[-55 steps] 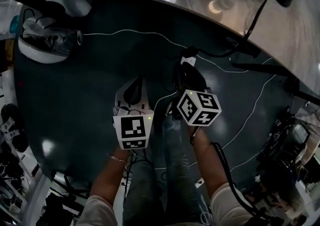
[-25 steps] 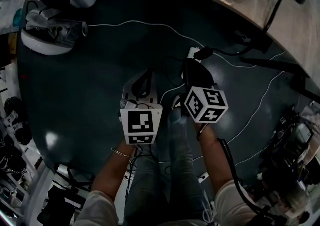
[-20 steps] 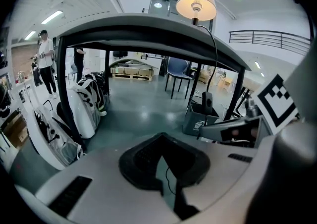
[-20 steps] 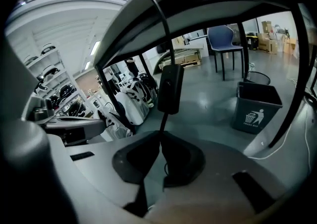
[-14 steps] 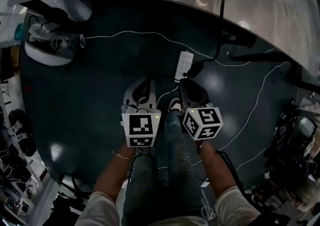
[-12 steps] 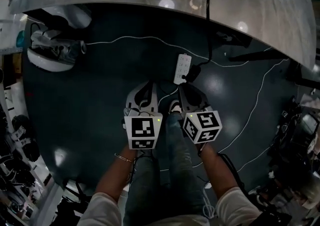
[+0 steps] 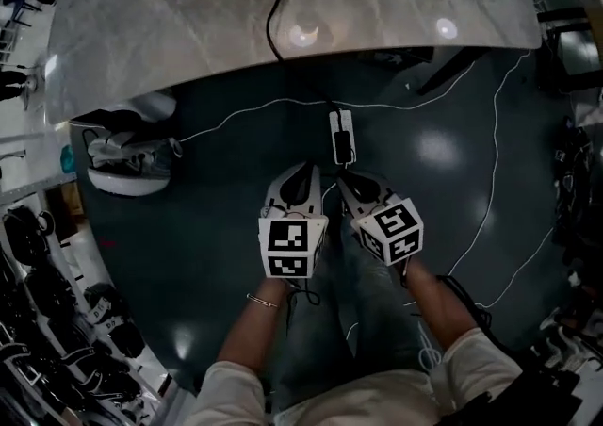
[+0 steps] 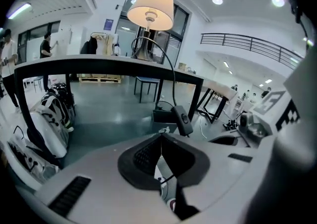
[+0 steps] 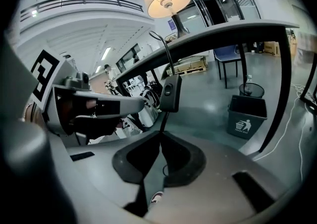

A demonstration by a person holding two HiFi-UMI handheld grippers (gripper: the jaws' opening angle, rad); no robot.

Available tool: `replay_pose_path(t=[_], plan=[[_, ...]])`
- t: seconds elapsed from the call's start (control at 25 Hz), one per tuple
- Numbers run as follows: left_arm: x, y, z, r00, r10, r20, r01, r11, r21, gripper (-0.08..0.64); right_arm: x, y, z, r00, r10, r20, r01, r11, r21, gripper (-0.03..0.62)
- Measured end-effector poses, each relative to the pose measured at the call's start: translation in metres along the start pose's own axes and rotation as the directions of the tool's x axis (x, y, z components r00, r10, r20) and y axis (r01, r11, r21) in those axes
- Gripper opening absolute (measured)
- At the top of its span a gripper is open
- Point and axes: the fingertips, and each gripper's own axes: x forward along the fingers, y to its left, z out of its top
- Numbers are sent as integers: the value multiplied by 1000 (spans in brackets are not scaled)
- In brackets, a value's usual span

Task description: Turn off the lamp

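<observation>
Glowing lamp (image 8: 150,5), left hand-held gripper (image 8: 161,136) closed, right hand-held gripper (image 9: 160,133) closed, bin (image 9: 246,114) label illegible.

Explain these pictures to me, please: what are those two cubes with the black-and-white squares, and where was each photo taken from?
There is no robot here. A person holds a two-jaw gripper in each hand, and the patterned cubes are parts of those grippers. The top-down picture comes from a camera on the person's head, looking down at both hands, the dark floor and a marble table. The other two come from cameras riding on the left gripper and the right gripper, each looking along its own jaws. Both pairs of jaws are closed and hold nothing. On the table stands a lamp, which is lit. Its cord hangs down off the table with a black switch on it, in front of both grippers.
</observation>
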Motion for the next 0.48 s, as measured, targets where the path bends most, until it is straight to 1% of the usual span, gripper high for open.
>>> replay_pose_path(t=[0.08, 0.12, 0.2, 0.32, 0.48], plan=[[1, -15, 12, 999, -34, 0, 34, 999, 10, 9, -7, -2, 0, 1000, 11, 4, -11, 1000, 2, 14], [2, -23, 17, 998, -55, 1, 55, 998, 19, 28, -10, -3, 0, 1000, 17, 8, -17, 1000, 1, 14], [5, -35, 24, 996, -93, -3, 93, 994, 49, 106, -15, -6, 0, 999, 28, 16, -28, 1000, -4, 14], [16, -46, 32, 991, -137, -11, 137, 986, 95, 150, -17, -11, -1, 999, 46, 28, -46, 999, -7, 14], [31, -56, 41, 975, -220, -16, 221, 974, 58, 176, -22, -15, -3, 996, 74, 47, -73, 997, -20, 14]])
